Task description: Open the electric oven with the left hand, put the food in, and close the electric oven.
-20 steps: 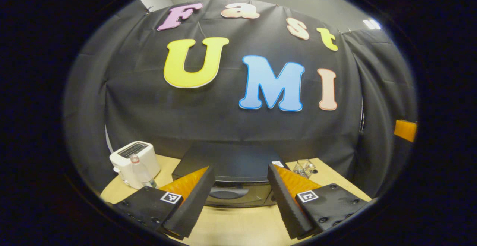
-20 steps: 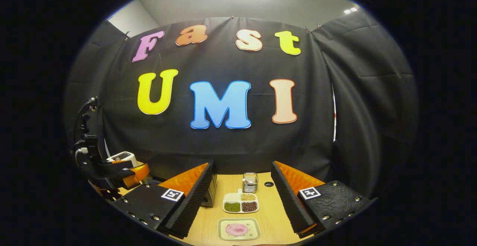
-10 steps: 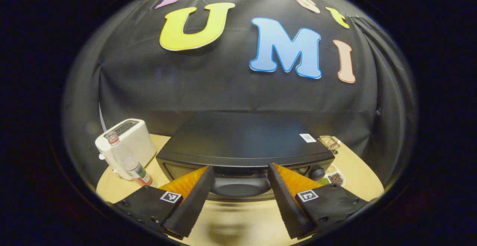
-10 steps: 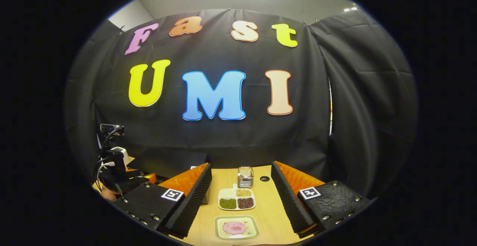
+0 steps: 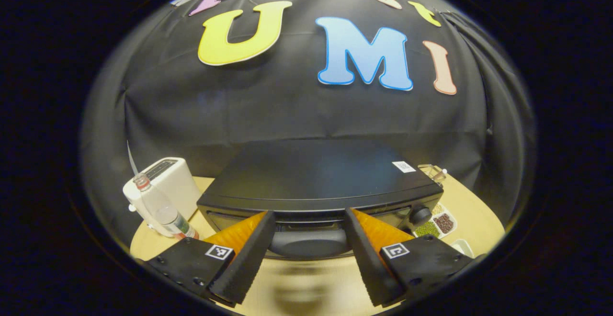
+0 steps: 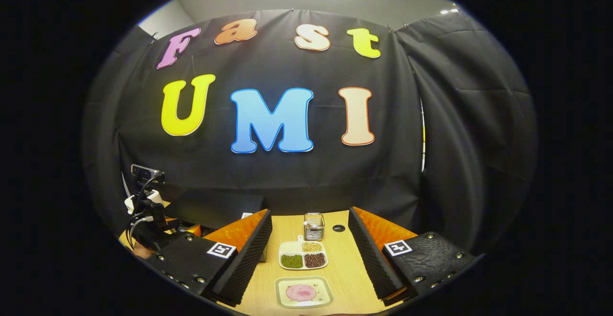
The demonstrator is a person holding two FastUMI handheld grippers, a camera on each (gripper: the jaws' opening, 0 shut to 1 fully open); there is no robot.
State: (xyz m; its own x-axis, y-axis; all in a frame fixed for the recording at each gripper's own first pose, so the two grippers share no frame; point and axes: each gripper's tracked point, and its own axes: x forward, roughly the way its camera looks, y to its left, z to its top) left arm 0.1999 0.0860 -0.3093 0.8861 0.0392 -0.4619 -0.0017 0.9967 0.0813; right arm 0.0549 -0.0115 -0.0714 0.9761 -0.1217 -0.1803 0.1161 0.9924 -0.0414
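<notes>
While the left tongs (image 5: 310,239) hang spread and empty, the oven handle (image 5: 307,242) lies straight ahead between their fingers, its long axis running left to right across the gap; contact seems not yet made. The black oven (image 5: 316,182) sits just beyond, door shut. Farther right, the right tongs (image 6: 310,251) are spread too, above the pink food on its plate (image 6: 303,292) on the bench (image 6: 347,268).
</notes>
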